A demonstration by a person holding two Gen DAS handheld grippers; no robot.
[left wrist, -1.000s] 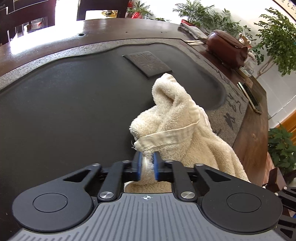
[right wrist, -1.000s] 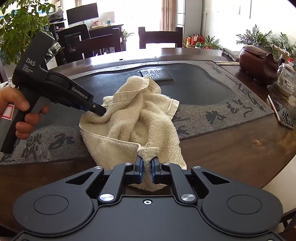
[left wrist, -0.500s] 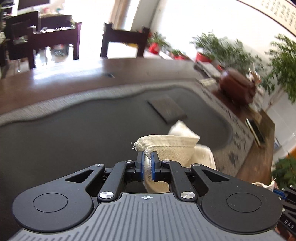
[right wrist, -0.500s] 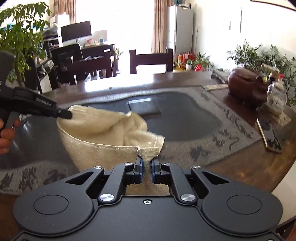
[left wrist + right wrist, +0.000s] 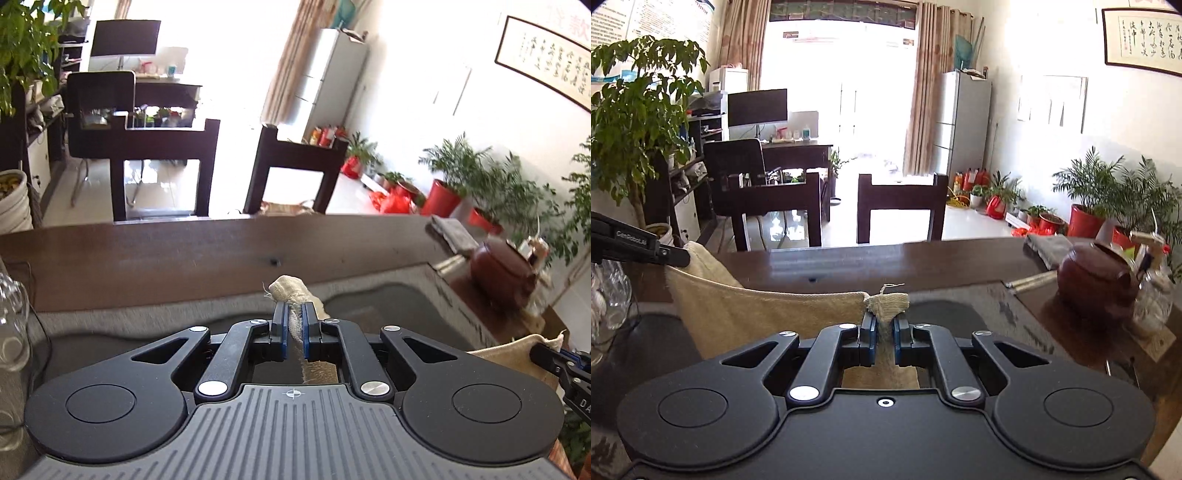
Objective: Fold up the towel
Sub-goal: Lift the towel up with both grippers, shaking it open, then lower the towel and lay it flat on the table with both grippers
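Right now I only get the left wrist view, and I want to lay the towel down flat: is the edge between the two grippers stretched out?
Observer: Yes. In the right wrist view the towel spreads as a flat sheet, its top edge running nearly straight from the left gripper to the right gripper.
Operator: Is the right grip sound?
Observer: Its jaws are shut on a corner, with a bunched tip poking above them.
Operator: Does the lower edge touch the table?
Observer: Cannot tell; the right gripper's body hides the sheet's lower part.
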